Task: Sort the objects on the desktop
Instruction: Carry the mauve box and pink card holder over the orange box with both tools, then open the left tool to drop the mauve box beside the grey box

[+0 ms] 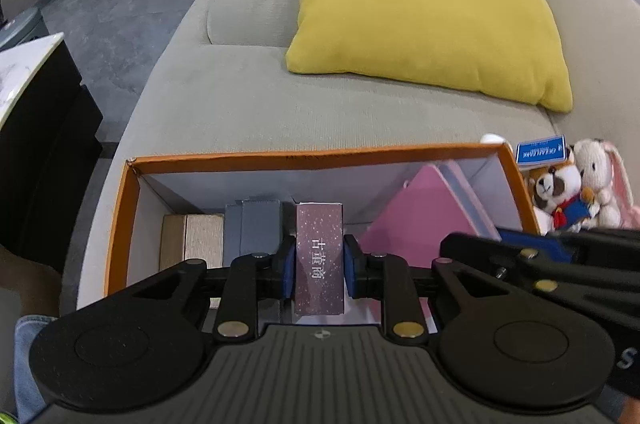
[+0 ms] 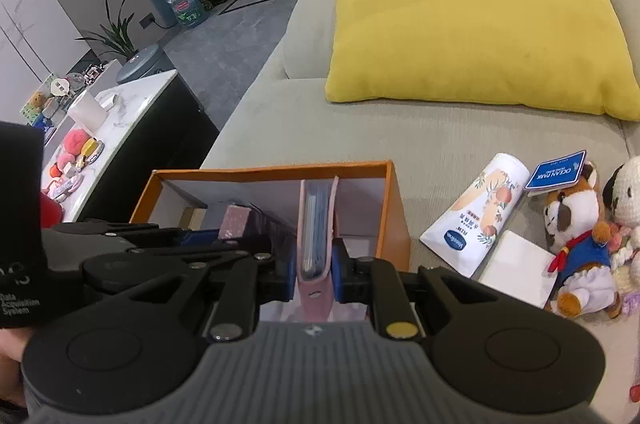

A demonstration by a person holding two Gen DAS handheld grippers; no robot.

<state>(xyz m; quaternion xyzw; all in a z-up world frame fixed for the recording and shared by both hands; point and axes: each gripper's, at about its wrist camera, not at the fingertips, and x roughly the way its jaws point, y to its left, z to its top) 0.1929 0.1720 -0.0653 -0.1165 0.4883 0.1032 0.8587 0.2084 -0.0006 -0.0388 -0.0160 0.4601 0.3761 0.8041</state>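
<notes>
Far left, a marble-topped side table (image 2: 132, 104) w/ a paper roll (image 2: 86, 110) and small bits is standing beside the grey sofa (image 1: 240, 96).

On the sofa seat an orange box (image 1: 120, 224) is sitting, open top. Inside at its left: a beige box (image 1: 196, 236), then a grey box (image 1: 256, 224) just beside it.

The left gripper (image 1: 319, 266) is reaching down into the box approx. mid-way; its jaws are part closed and both blue pads are pressing the sides of a dark purple speckled carton (image 1: 319, 256), which is standing upright just right of the grey box.

To the right, the right gripper (image 2: 315, 268) is hanging over the box's right part, jaws closed tight on the spine of a pink notebook (image 2: 316, 224). The notebook is standing on edge inside the box, near its right wall, leaning a bit in the left wrist view.

Right of the box, on the seat: a white tube w/ peach print (image 2: 480, 212) lying flat, a white card (image 2: 516, 264) near it, then a raccoon plush (image 2: 576, 236) w/ a blue tag (image 2: 556, 170) and a white knitted rabbit (image 2: 628, 192) touching it.

A yellow cushion (image 2: 472, 12) is leaning at the far side.
</notes>
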